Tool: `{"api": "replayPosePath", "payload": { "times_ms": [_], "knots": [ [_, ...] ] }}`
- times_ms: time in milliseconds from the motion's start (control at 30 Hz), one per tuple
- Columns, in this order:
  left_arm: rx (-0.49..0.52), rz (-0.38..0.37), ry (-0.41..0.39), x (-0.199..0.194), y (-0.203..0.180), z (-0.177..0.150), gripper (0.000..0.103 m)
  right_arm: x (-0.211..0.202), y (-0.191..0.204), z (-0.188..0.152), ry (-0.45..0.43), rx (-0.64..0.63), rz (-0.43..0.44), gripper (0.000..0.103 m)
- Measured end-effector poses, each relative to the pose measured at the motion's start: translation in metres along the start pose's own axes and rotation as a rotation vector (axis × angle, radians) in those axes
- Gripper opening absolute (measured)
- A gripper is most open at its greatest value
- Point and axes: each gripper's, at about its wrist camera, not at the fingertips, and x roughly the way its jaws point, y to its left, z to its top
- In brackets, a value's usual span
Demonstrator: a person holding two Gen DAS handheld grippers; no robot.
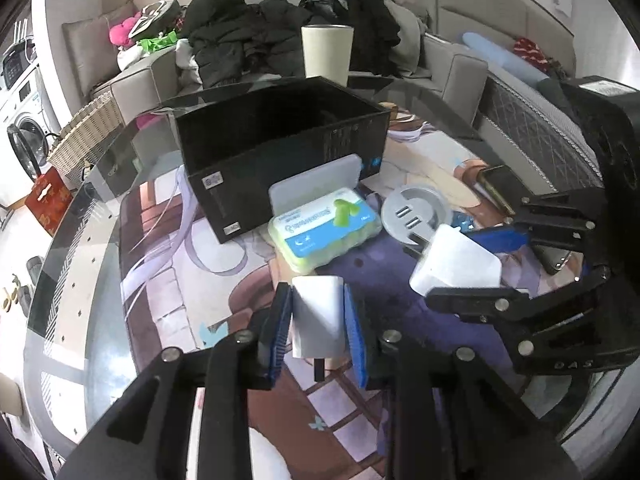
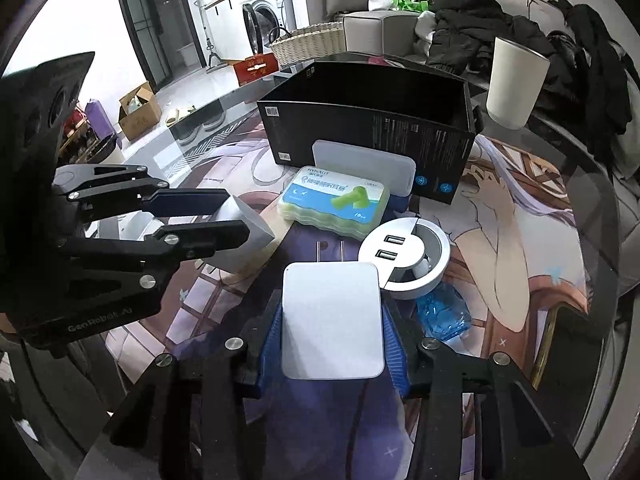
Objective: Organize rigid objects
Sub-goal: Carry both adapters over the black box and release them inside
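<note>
My left gripper [image 1: 318, 322] is shut on a white plug adapter [image 1: 318, 320], held above the table mat. It also shows in the right wrist view [image 2: 240, 236] at the left. My right gripper [image 2: 332, 320] is shut on a flat white charger [image 2: 332, 320] with two prongs pointing forward; it also shows in the left wrist view [image 1: 456, 264]. An open black box [image 1: 280, 148] stands behind. In front of it lie a green-and-blue earplug case [image 1: 324, 228], a white flat case [image 1: 316, 184] leaning on the box, and a round grey USB hub [image 1: 414, 212].
A cream cup [image 1: 326, 54] stands behind the box. A blue clear bottle [image 2: 442, 314] lies by the hub. A phone [image 1: 500, 190] lies at the right. A sofa with dark clothes [image 1: 280, 36] and a wicker basket [image 1: 86, 136] lie beyond the glass table's edge [image 1: 52, 264].
</note>
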Motion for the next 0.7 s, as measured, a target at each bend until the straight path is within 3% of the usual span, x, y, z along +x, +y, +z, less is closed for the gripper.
{"api": "replayPosePath", "payload": {
  "times_ms": [233, 500, 700],
  "knots": [
    [0.010, 0.026, 0.070, 0.016, -0.001, -0.009, 0.026, 0.013, 0.002, -0.006, 0.043, 0.000, 0.012, 0.045],
    [0.000, 0.021, 0.094, 0.020, 0.002, -0.012, 0.025, 0.015, 0.005, -0.005, 0.047, -0.009, 0.017, 0.045],
    [0.003, 0.023, 0.027, 0.005, 0.001, -0.008, 0.024, 0.009, 0.005, -0.003, 0.018, -0.007, 0.006, 0.045]
  ]
}}
